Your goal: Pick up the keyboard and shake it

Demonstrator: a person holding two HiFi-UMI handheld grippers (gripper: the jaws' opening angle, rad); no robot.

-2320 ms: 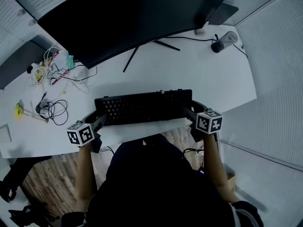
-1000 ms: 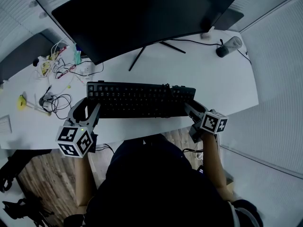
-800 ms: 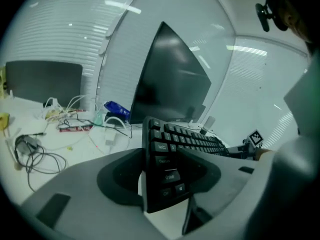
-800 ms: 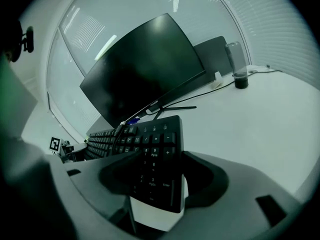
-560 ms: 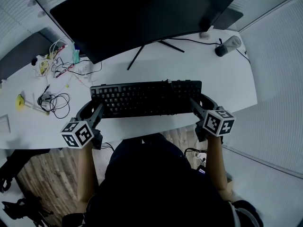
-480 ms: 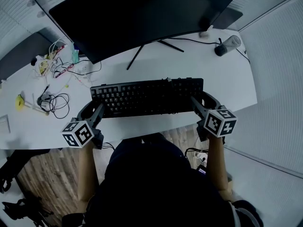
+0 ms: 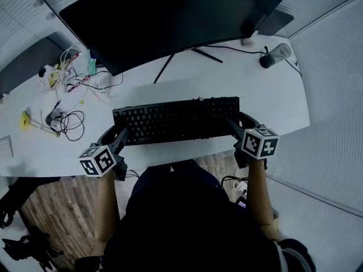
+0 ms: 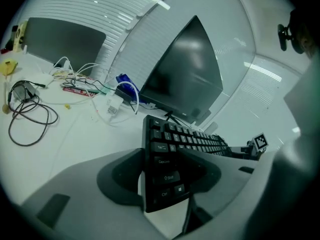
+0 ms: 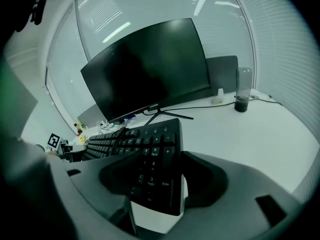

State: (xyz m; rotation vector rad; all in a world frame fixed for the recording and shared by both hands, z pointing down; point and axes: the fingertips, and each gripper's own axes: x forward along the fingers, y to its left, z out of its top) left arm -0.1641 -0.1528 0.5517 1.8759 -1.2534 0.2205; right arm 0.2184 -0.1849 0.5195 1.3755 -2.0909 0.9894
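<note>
Left gripper [image 7: 117, 138] and right gripper [image 7: 234, 127] clamp the keyboard [image 7: 176, 120] ends. We judge it's mid-shake; next needs firm grip, short jolts.

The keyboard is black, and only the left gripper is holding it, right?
Not quite. The keyboard is black, but both grippers hold it. The left gripper is shut on its left end, and the right gripper is shut on its right end, as the right gripper view shows.
</note>
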